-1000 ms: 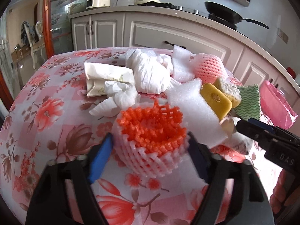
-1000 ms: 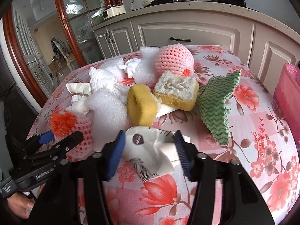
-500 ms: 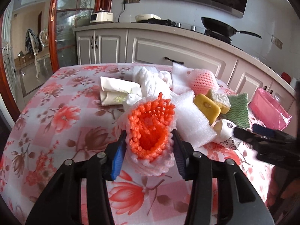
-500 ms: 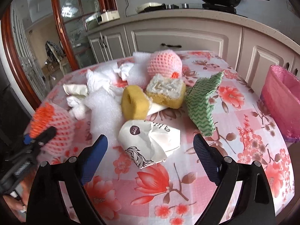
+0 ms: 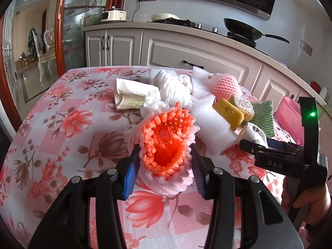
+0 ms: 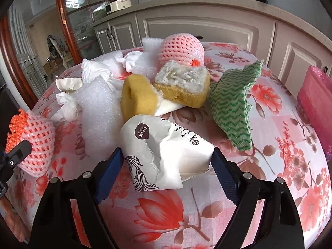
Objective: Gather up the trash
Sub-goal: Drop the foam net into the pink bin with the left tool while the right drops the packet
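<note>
Trash is lying heaped on the floral tablecloth (image 6: 269,186), and I am working at its near edge with both grippers. My left gripper (image 5: 165,167) is clamping the orange-and-pink foam fruit net (image 5: 166,145): both blue pads are pressing against its sides, and the net is bulging up between them with its orange mouth facing the left wrist camera. In the right wrist view the same net (image 6: 33,137) is sitting at the far left edge of the heap, held in that gripper. My right gripper (image 6: 168,166) is standing wide open, with one blue pad on each side of the crumpled white printed paper wrapper (image 6: 164,149); I cannot tell whether the pads are touching the paper, and the wrapper is resting on the cloth. Just behind the wrapper a yellow sponge (image 6: 138,97) is standing on edge, touching a second sponge with a white scouring face (image 6: 184,83). A white foam sheet (image 6: 97,108) is lying to the left of the yellow sponge, and a green wavy-patterned cloth (image 6: 232,105) is lying to the right of the sponges. A second pink foam net (image 6: 180,48) is sitting at the back of the heap, behind the sponges. A pink-lined bin (image 6: 315,95) is standing off the right edge of the table.
</note>
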{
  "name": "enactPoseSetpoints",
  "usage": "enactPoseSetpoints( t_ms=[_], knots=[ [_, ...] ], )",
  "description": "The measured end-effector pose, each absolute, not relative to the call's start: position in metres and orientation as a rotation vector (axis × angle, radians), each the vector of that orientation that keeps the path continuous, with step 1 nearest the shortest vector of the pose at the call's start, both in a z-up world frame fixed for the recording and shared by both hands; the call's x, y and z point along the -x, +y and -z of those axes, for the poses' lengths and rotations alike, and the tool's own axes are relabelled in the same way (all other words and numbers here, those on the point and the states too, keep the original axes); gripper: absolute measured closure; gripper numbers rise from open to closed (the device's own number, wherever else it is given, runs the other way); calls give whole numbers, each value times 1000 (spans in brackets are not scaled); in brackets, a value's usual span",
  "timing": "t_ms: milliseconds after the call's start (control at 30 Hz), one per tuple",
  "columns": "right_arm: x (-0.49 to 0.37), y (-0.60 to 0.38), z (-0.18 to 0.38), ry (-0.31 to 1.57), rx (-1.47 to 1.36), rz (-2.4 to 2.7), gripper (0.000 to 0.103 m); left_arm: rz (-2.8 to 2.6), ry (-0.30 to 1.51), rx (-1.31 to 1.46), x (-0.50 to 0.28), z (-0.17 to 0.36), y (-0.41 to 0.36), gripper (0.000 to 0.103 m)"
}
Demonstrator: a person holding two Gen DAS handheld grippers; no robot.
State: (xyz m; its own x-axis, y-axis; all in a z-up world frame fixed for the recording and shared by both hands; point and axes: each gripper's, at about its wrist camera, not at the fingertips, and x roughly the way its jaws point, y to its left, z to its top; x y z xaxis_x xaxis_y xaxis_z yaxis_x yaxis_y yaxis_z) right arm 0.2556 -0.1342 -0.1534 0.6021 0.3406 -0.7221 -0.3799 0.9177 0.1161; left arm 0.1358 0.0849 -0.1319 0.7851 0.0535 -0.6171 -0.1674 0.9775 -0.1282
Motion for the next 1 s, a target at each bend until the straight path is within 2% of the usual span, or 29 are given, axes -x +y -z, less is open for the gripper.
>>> enactPoseSetpoints(
  t_ms=[400, 1000],
  knots=[
    [-230, -202, 112, 736, -69, -345, 22, -11, 620, 82, -152, 108, 39, 58],
    [-252, -375, 65, 567, -195, 36, 22, 385, 534, -8, -255, 52, -132, 58]
  ],
)
